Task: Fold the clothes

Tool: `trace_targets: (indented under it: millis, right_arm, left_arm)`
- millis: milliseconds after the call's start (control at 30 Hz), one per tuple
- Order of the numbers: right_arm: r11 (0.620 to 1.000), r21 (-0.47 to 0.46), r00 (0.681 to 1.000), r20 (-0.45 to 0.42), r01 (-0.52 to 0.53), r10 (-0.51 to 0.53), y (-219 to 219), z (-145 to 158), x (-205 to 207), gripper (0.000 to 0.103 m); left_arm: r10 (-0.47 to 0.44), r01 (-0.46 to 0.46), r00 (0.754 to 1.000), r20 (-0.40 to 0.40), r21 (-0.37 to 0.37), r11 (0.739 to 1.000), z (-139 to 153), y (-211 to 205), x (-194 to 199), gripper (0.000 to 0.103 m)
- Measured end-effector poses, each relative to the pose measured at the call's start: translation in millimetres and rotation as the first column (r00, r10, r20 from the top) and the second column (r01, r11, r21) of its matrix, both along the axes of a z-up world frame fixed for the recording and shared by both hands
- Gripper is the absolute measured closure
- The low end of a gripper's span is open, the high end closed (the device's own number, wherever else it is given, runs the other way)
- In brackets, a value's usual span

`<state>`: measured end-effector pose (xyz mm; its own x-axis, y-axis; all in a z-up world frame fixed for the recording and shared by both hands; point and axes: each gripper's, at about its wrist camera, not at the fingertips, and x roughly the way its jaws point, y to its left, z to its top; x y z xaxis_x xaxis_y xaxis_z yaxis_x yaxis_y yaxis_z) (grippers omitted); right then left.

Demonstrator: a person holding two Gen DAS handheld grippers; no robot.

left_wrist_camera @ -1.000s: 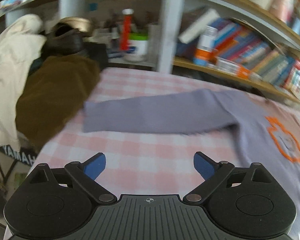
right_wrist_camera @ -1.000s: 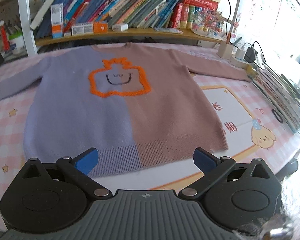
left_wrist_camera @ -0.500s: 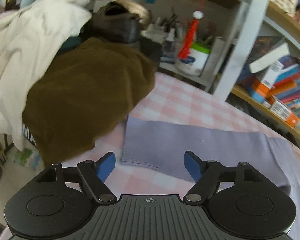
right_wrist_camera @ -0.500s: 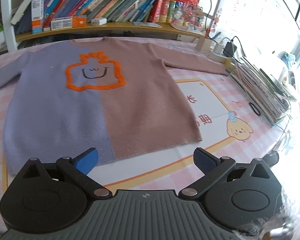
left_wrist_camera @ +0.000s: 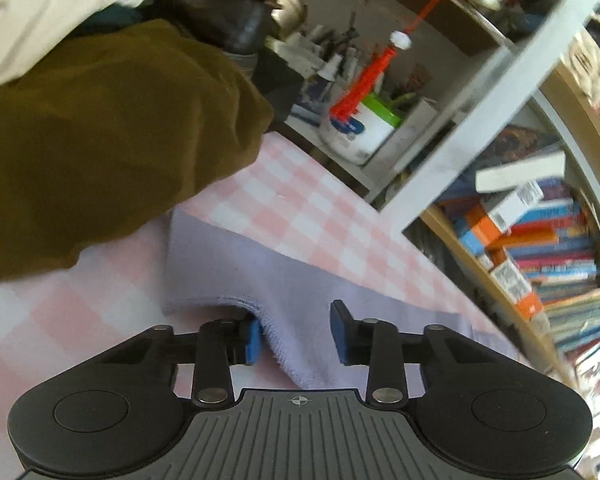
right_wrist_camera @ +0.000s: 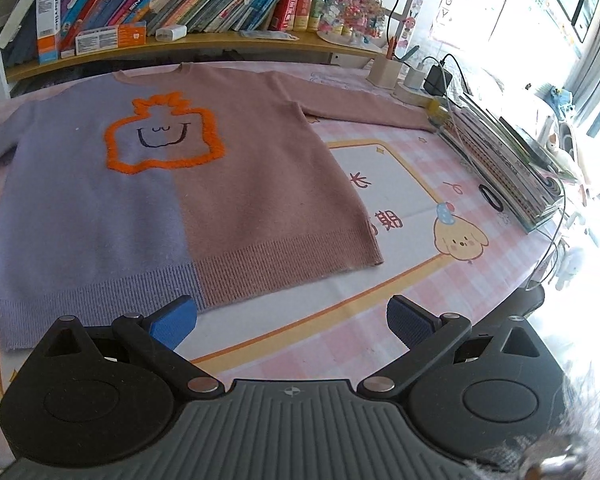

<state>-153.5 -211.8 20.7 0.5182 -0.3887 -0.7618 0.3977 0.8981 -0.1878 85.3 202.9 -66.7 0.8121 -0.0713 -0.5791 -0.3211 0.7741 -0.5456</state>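
Presently my left gripper [left_wrist_camera: 294, 340] is closing over the cuff end of the sweater's lilac sleeve [left_wrist_camera: 268, 280]. The cuff edge is bunched up between the blue pads, one pad [left_wrist_camera: 253, 342] tucked under the lifted fold, the other pad [left_wrist_camera: 340, 338] standing clear of the cloth, so no firm pinch yet. The sleeve lies on the pink checked cloth of the counter [left_wrist_camera: 300, 200], its end just beside a heap of brown fabric [left_wrist_camera: 100, 140] with a cream garment [left_wrist_camera: 60, 8] above that.

My right gripper [right_wrist_camera: 292, 320] hangs with its jaws spread wide and nothing between them, above the counter near the sweater's bottom hem. The sweater [right_wrist_camera: 172, 184] lies flat, front side up, lilac on one half and dusty pink on the other, an orange outlined face [right_wrist_camera: 164, 136] on the chest. Its pink sleeve [right_wrist_camera: 364, 108] stretches out toward a stack of books [right_wrist_camera: 500, 152] at the counter's edge. A bookshelf [right_wrist_camera: 180, 0] runs behind the collar.
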Motion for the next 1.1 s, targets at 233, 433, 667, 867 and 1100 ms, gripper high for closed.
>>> trace_targets:
  millis: [233,433,667,867,1100]
  right_arm:
    - [1.0,0.005,1.0,0.002,-0.017,0.017,0.2,-1.2,5.2,0.001]
    - [0.998,0.016,0.998,0.025,-0.065,0.064,0.3,-2.8,13.5,0.001]
    - [0.988,0.071,0.989,0.06,-0.141,0.136,-13.2,-12.3,28.7,0.001]
    - [0.967,0.118,0.97,0.115,-0.226,0.213,-45.0,-17.5,52.2,0.001]
    - [0.911,0.166,0.922,0.161,-0.378,0.353,-104.6,-19.0,82.8,0.001]
  left_arm:
    - [0.034,-0.033,0.999,-0.031,0.023,0.999,-0.7,3.9,0.3,0.099]
    - [0.0,-0.003,0.999,0.053,0.057,0.998,27.7,-8.1,-11.3,0.099]
    - [-0.062,0.038,0.984,0.164,0.147,0.988,70.4,-42.5,-27.8,0.099]
    - [-0.067,0.017,0.972,0.227,0.218,0.976,103.4,-86.6,-39.6,0.099]
    - [-0.06,-0.016,0.966,0.253,0.29,0.957,131.4,-163.9,-41.0,0.099]
